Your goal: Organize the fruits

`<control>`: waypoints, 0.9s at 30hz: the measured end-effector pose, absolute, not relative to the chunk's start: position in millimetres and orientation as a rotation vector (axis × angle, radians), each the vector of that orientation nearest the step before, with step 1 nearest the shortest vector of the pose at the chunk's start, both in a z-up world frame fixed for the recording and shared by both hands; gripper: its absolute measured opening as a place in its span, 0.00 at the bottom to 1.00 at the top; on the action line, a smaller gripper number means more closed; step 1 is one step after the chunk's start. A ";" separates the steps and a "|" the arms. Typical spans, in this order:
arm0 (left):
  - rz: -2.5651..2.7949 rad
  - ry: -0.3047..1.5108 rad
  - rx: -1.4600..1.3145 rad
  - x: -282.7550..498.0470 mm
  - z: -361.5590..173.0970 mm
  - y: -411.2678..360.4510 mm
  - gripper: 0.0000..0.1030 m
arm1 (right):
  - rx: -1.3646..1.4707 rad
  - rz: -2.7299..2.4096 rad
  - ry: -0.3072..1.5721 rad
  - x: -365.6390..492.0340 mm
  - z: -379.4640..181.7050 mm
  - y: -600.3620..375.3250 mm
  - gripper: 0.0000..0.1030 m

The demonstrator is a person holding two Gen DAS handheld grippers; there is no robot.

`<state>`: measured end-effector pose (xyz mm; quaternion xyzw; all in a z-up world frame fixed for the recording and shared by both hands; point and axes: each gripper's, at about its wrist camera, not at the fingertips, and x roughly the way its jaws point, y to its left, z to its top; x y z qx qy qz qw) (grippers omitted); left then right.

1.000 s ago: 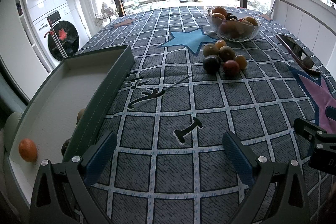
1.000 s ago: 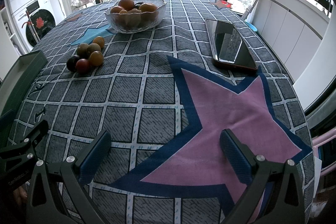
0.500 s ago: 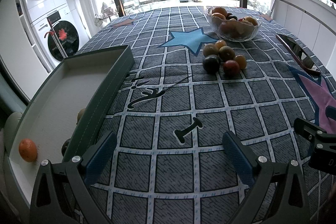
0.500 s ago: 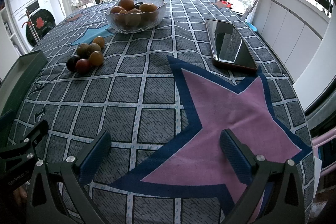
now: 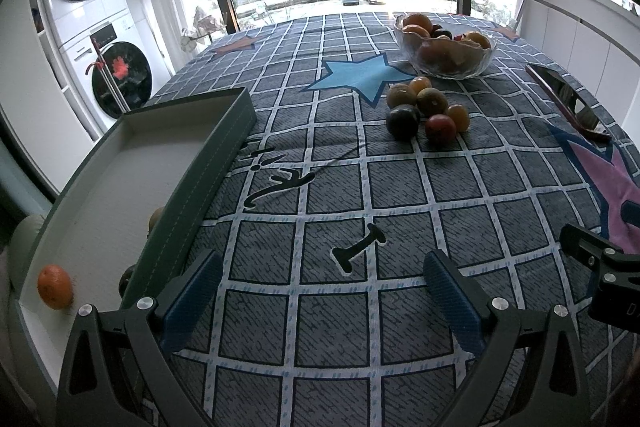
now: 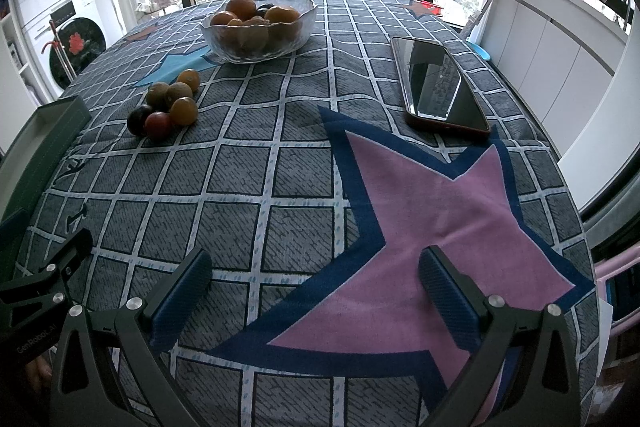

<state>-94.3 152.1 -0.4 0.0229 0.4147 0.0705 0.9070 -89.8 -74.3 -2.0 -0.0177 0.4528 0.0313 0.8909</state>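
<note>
Both blue-padded grippers, left (image 5: 322,291) and right (image 6: 316,291), spread wide, empty. Loose small fruit cluster (image 5: 426,113) far centre, near clear glass fruit bowl (image 5: 446,53) (green-walled tray (image 5: 208,163) left, one orange fruit (image 5: 55,286) inside).

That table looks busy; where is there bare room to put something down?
Free: the checked cloth between the green tray and the loose fruit cluster, and the pink star before the phone. Crowded: around the glass bowl.
</note>
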 end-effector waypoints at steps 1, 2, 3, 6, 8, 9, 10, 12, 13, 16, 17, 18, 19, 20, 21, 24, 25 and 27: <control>0.145 0.856 0.047 -94.3 -0.4 152.1 0.98 | -0.037 0.065 0.940 -90.0 -2.0 -74.8 1.00; 0.146 0.856 0.048 -94.5 -0.4 151.8 0.98 | -0.037 0.065 0.940 -89.9 -2.0 -74.0 1.00; 0.146 0.856 0.048 -94.4 -0.4 152.0 0.98 | -0.037 0.065 0.940 -90.3 -2.0 -75.0 1.00; 0.147 0.855 0.049 -94.7 -0.1 151.6 0.98 | -0.037 0.065 0.940 -90.4 -2.0 -74.6 1.00; 0.147 0.855 0.049 -94.7 -0.2 151.6 0.98 | -0.037 0.065 0.940 -90.5 -1.9 -74.3 1.00; 0.147 0.855 0.049 -94.7 -0.2 151.5 0.98 | -0.037 0.065 0.940 -90.8 -1.9 -74.8 1.00; 0.147 0.855 0.049 -94.8 -0.2 151.5 0.98 | -0.037 0.066 0.939 -90.8 -1.9 -74.4 1.00; 0.148 0.854 0.051 -94.8 0.0 151.5 0.98 | -0.038 0.066 0.939 -91.2 -1.8 -74.9 1.00; 0.148 0.853 0.053 -95.0 0.1 151.4 0.98 | -0.037 0.066 0.939 -91.3 -1.9 -74.6 1.00; 0.149 0.851 0.057 -95.1 0.4 151.8 0.98 | -0.037 0.065 0.939 -91.9 -1.8 -74.8 1.00; 0.150 0.850 0.058 -95.6 0.9 151.9 0.98 | -0.037 0.065 0.939 -92.1 -1.8 -74.9 1.00; 0.150 0.849 0.060 -95.7 1.1 152.2 0.98 | -0.037 0.065 0.939 -92.4 -1.8 -75.1 1.00; 0.151 0.849 0.061 -96.0 1.1 151.2 0.98 | -0.037 0.066 0.939 -92.5 -1.8 -75.1 1.00; 0.152 0.847 0.065 -96.2 1.4 151.2 0.98 | -0.037 0.067 0.939 -92.8 -1.8 -75.4 1.00; 0.153 0.845 0.069 -96.6 1.5 150.6 0.98 | -0.037 0.068 0.939 -92.1 -2.0 -74.9 1.00; 0.159 0.837 0.086 -97.7 2.0 148.8 0.98 | -0.030 0.077 0.936 -91.0 -2.3 -75.5 1.00; 0.159 0.834 0.092 -98.3 2.2 148.3 0.98 | -0.026 0.081 0.935 -91.1 -2.0 -75.1 1.00; 0.156 0.827 0.106 -99.0 2.6 147.4 0.98 | -0.027 0.091 0.934 -92.6 -1.6 -75.8 1.00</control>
